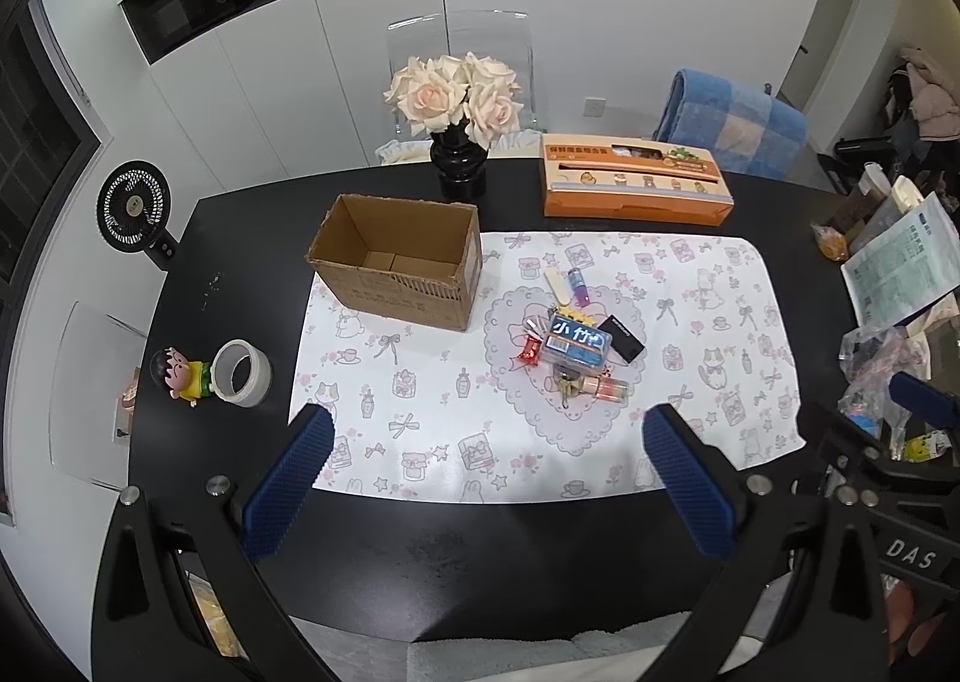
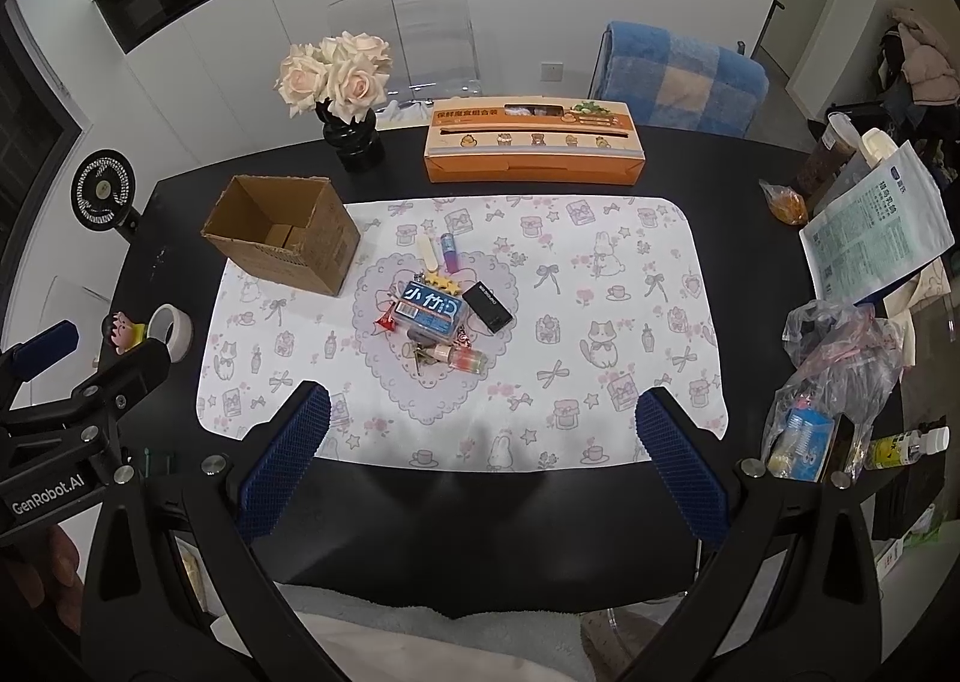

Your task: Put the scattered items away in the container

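Bare placemat [image 2: 600, 322] right of item pile [image 2: 438, 322]: open passage; cardboard box [image 2: 282, 244] stands just left; vase of roses [image 2: 354, 141] and orange carton [image 2: 534, 153] block the far edge.

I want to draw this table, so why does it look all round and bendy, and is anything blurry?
Left wrist view: the fisheye lens bends the table edge and blackens the corners; the cardboard box is sharp. Right wrist view: same curved look, the pile of small items is clear, and soft shadows lie on the mat near the right gripper.
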`<state>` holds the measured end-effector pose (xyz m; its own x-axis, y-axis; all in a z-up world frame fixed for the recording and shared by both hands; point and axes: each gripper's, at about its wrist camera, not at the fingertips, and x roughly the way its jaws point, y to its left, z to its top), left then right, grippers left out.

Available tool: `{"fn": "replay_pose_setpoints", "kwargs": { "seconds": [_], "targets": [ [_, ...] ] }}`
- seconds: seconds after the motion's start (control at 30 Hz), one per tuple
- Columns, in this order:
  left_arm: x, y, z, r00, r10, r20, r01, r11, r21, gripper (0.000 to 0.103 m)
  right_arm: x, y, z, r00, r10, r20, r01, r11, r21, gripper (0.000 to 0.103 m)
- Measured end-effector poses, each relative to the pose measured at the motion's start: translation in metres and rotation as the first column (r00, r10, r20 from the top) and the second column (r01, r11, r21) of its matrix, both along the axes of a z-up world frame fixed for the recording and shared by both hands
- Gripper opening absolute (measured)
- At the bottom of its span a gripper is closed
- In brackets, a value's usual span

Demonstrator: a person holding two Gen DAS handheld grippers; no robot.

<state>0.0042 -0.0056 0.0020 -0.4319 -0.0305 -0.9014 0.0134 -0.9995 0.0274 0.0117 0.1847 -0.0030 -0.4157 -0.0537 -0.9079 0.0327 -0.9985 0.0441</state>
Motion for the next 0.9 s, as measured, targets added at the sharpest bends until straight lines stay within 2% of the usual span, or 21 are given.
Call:
{"fn": "replay_pose_setpoints", "kwargs": {
  "seconds": [0.9],
  "targets": [
    [-0.0065, 0.0002, -0.0018, 1.000, -0.005, 0.007, 0.005, 1.000, -0.007, 0.103, -0.0032, -0.0012, -0.0049, 1.000, 0.010, 0.013, -0.010, 1.000, 0.008, 0.103]
  ]
}}
